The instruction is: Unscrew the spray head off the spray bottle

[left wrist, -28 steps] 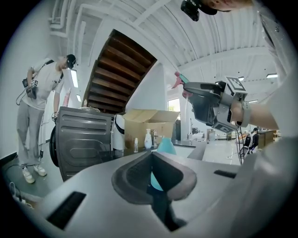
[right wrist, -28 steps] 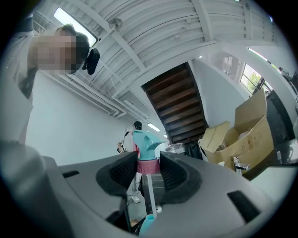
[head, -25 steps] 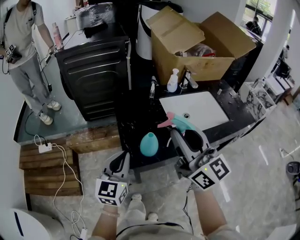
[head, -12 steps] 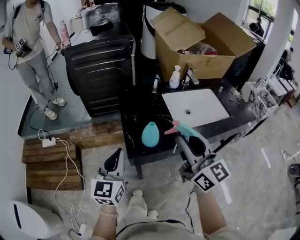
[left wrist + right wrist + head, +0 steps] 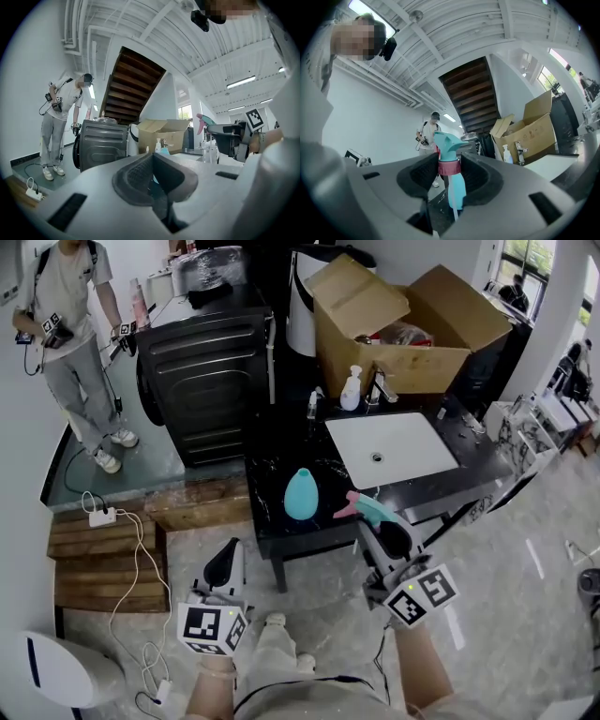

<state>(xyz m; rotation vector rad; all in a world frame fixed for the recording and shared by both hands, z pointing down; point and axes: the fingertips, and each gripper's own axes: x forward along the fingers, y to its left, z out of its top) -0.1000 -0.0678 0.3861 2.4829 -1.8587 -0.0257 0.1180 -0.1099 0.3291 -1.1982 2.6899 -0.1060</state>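
The teal bottle body (image 5: 301,494) stands upright and headless on the black counter (image 5: 281,526), near its front edge. My right gripper (image 5: 378,518) is shut on the detached spray head (image 5: 361,505), teal with a pink collar and trigger, and holds it off the counter's front right. In the right gripper view the spray head (image 5: 449,161) sits between the pads (image 5: 423,174) with its dip tube hanging down. My left gripper (image 5: 225,568) hangs low over the floor, left of the counter, shut and empty; its jaws (image 5: 152,176) meet with nothing between them.
A white sink (image 5: 389,448) with a faucet (image 5: 380,385) and a soap dispenser (image 5: 352,388) lies behind the bottle. An open cardboard box (image 5: 412,324) stands at the back. A black machine (image 5: 202,381) and a person (image 5: 75,343) are to the left, a wooden pallet (image 5: 94,559) below.
Both grippers have drawn back from the counter toward me, the right one carrying the spray head. The bottle body has stayed standing on the counter.
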